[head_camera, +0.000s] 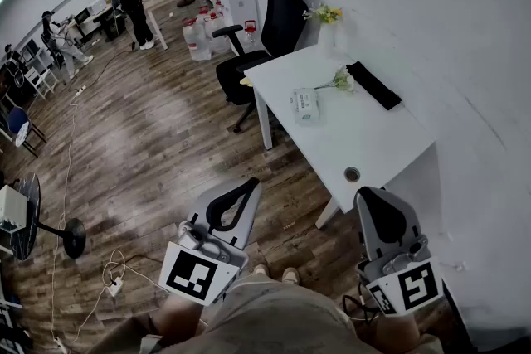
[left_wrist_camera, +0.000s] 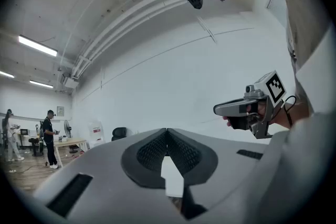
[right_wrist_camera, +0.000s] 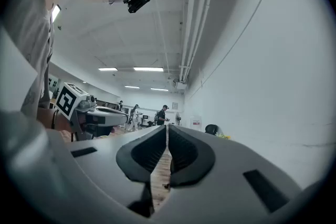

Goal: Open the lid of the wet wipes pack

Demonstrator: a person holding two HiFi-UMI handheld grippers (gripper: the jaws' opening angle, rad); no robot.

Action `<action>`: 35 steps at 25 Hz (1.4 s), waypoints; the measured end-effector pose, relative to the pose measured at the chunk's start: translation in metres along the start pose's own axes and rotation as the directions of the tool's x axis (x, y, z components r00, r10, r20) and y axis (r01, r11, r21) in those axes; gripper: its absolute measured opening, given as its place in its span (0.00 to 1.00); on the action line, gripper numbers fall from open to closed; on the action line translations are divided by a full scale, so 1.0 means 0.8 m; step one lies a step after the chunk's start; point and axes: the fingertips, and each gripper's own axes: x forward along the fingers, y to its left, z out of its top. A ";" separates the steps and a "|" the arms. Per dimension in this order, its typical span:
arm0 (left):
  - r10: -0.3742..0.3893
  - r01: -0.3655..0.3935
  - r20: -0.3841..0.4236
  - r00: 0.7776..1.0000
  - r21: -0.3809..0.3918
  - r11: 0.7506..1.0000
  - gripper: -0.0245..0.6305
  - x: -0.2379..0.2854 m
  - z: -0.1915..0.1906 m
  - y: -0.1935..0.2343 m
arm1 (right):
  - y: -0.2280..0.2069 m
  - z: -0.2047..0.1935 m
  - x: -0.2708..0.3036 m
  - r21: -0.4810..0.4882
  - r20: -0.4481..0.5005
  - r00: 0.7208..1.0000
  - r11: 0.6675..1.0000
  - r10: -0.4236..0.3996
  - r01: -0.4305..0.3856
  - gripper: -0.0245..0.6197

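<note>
The wet wipes pack (head_camera: 305,105) lies flat on the white table (head_camera: 373,141), near the table's far left edge, well ahead of both grippers. My left gripper (head_camera: 250,183) is held low by my body, over the wooden floor, level, with its jaws closed tip to tip and nothing in them. My right gripper (head_camera: 370,193) hovers just in front of the table's near corner, jaws together and empty. In the left gripper view my left gripper (left_wrist_camera: 167,131) faces a bare wall, with my right gripper (left_wrist_camera: 247,108) off to its right. The right gripper view shows my right gripper (right_wrist_camera: 167,129) shut.
On the table lie a black cloth (head_camera: 373,84), a loose flower (head_camera: 341,80) and a vase of flowers (head_camera: 325,17); a cable hole (head_camera: 353,174) sits near its front. A black office chair (head_camera: 275,27) stands behind the table. A floor fan (head_camera: 50,228) and power strip (head_camera: 114,287) are at the left. People stand far back.
</note>
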 end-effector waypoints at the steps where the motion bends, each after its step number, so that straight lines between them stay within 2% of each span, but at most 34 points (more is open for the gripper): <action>1: -0.002 0.002 -0.001 1.000 -0.001 1.000 0.06 0.003 -0.001 -0.001 | -0.004 -0.002 -0.001 0.004 0.002 1.000 1.000 -0.005 0.005 0.10; 11: -0.021 0.021 -0.012 1.000 -0.004 1.000 0.06 0.031 -0.006 -0.013 | -0.028 -0.012 0.001 0.013 -0.004 1.000 1.000 0.005 -0.005 0.10; 15: -0.022 0.022 -0.019 1.000 -0.007 1.000 0.06 0.038 -0.007 -0.011 | -0.027 -0.002 0.005 0.020 0.054 0.998 0.999 0.027 -0.028 0.10; 16: -0.022 0.022 -0.021 1.000 -0.008 1.000 0.06 0.039 -0.008 -0.010 | -0.029 0.000 0.007 0.026 0.066 0.998 0.999 0.022 -0.024 0.11; 17: -0.021 0.021 -0.024 0.999 -0.008 1.000 0.06 0.041 -0.010 -0.009 | -0.032 0.000 0.009 0.027 0.073 0.997 1.000 0.013 -0.015 0.26; 18: -0.019 0.019 -0.026 0.999 -0.005 1.000 0.06 0.043 -0.011 -0.006 | -0.036 0.000 0.012 0.022 0.075 0.997 1.000 0.000 -0.002 0.31; 21: -0.010 0.010 -0.019 1.000 -0.005 1.000 0.06 0.051 -0.014 0.002 | -0.048 -0.006 0.023 -0.002 0.067 0.997 1.000 -0.024 0.025 0.35; 25: -0.006 0.006 -0.016 1.000 -0.007 1.000 0.06 0.063 -0.020 0.017 | -0.054 -0.014 0.043 -0.018 0.053 0.998 1.000 -0.020 0.020 0.37; 35: -0.013 0.013 -0.025 1.000 -0.024 1.000 0.06 0.125 -0.053 0.087 | -0.083 -0.054 0.134 -0.014 -0.005 1.000 1.000 -0.014 0.014 0.38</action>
